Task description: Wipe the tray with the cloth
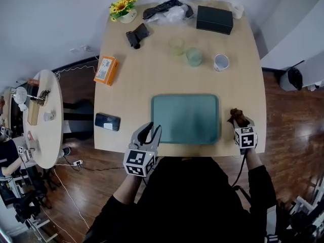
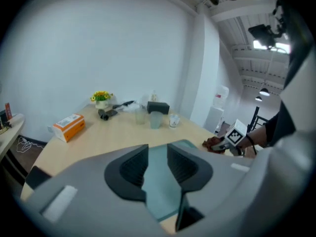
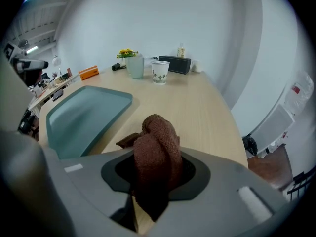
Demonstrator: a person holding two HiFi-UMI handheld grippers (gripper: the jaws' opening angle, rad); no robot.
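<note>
R gripper (image 1: 238, 120) pinches cloth (image 3: 157, 147) just right of tray (image 1: 185, 119) for wiping; L gripper (image 1: 151, 132) half-open, empty, prob. to steady tray.

Left gripper (image 1: 152, 129) angled down, fingers apart and empty, right gripper (image 1: 239, 121), fingers clamped on cloth (image 3: 155, 147)

Pale wood desk (image 1: 136, 95) w/ rounded corners; dark wood floor (image 1: 288, 130); plain white wall (image 1: 50, 14) behind. Small round side table (image 1: 50, 135) at left.
</note>
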